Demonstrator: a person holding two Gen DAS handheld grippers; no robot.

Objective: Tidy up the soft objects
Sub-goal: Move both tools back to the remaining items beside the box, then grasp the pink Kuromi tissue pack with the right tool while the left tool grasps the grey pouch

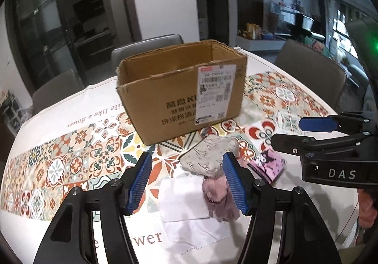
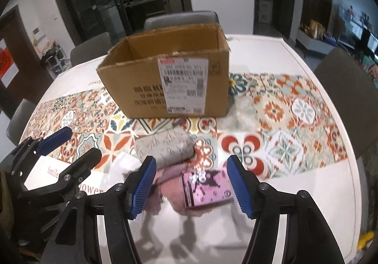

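Observation:
An open cardboard box (image 1: 182, 89) stands on the patterned tablecloth; it also shows in the right wrist view (image 2: 165, 75). In front of it lies a small heap: a grey rolled cloth (image 1: 208, 157) (image 2: 165, 148), a pink fuzzy cloth (image 1: 219, 197) (image 2: 172, 190), a white cloth (image 1: 182, 197), and a pink cartoon-print pack (image 1: 267, 164) (image 2: 208, 188). My left gripper (image 1: 187, 181) is open and empty, hovering over the white and grey cloths. My right gripper (image 2: 191, 183) is open and empty, above the pink pack.
Grey chairs (image 1: 146, 49) (image 2: 347, 93) surround the table. The white table edge (image 2: 307, 228) runs near me. A dark glass cabinet (image 2: 113, 1) and a room with shelves lie behind.

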